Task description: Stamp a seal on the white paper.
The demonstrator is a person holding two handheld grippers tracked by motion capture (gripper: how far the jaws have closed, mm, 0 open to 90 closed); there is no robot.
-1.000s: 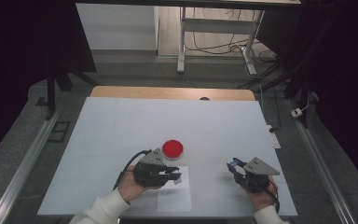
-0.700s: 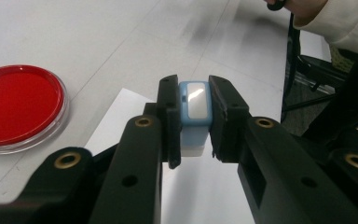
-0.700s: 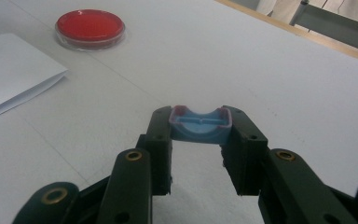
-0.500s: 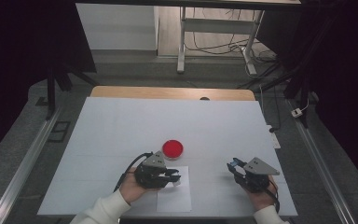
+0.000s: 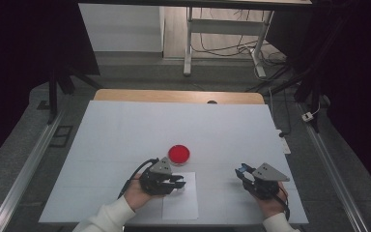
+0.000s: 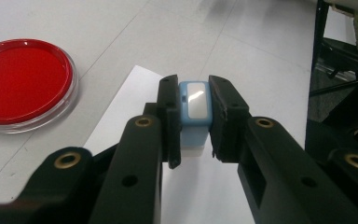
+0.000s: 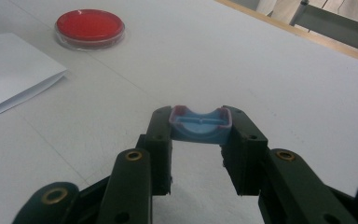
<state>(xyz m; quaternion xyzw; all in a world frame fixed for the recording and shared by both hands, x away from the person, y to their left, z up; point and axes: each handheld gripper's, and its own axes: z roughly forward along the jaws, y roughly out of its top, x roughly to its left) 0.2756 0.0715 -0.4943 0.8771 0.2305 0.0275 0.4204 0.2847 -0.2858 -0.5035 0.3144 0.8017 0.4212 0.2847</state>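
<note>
Just near the red dish [image 5: 178,153], the left gripper [image 5: 178,182] clamps a blue stamp [image 6: 195,107] over the paper [image 5: 179,203] while the right gripper [image 5: 242,173], well off, pinches its cap [image 7: 200,126]; pressing the stamp squarely down seems next.

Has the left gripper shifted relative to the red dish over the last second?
No. The left gripper sits just below the red dish, over the white paper, as before.

dish: red round dish [image 5: 178,153] with a clear rim, on the counter [image 5: 125,130]
paper: white sheet [image 5: 179,205] near the counter's front edge, just below the dish
</note>
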